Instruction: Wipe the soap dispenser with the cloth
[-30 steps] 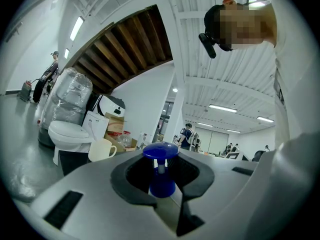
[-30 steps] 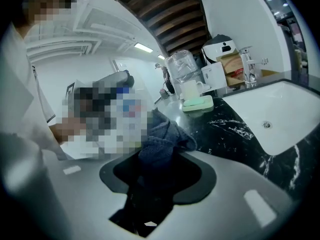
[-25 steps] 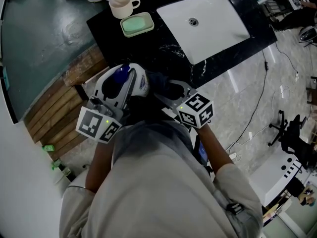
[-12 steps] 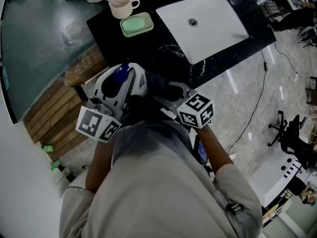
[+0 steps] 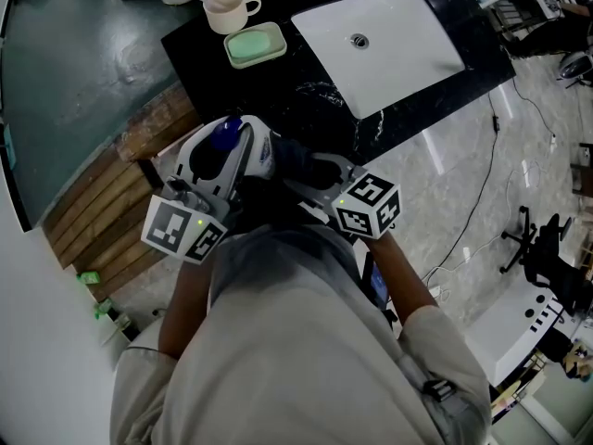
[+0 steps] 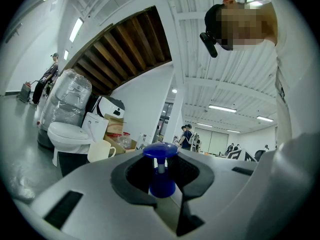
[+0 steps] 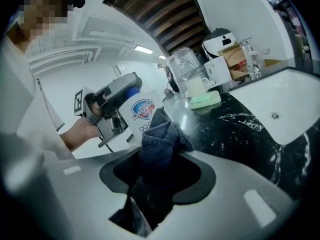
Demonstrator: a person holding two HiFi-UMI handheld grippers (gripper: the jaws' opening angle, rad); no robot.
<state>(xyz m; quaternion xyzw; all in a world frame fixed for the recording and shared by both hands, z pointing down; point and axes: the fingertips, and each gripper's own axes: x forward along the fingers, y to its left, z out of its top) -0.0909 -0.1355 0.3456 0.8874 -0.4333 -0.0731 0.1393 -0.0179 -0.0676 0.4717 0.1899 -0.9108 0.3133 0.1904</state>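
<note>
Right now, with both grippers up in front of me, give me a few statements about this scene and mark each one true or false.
1. The left gripper is closed on the soap dispenser at its blue pump end. True.
2. The right gripper is empty. False: its jaws are shut on a dark blue cloth.
3. The soap dispenser stands on the black counter. False: it is held off the counter in the left gripper.
4. A green soap dish sits beside a mug on the counter. True.
</note>
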